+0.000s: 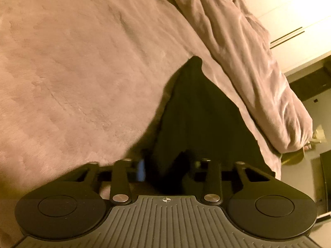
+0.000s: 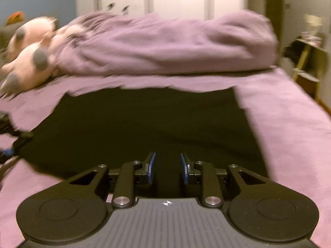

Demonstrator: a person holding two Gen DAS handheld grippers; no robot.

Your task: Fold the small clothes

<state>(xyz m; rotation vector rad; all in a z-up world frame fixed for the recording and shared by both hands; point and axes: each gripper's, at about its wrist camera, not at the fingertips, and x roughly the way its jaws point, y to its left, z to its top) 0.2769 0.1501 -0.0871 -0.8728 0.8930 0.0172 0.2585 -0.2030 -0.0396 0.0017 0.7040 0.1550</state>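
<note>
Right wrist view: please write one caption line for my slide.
Right claw, open, hovers over a black garment spread flat on the purple bed cover, bunched duvet behind.

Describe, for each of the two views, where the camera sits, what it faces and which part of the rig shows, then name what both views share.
Left wrist: behind the left gripper, looking down on the black garment; fingers partly hidden in cloth.
Right wrist: behind the right gripper, facing across the bed toward the heaped purple duvet; jaws apart.
Shared: garment, duvet, purple bed cover.
</note>
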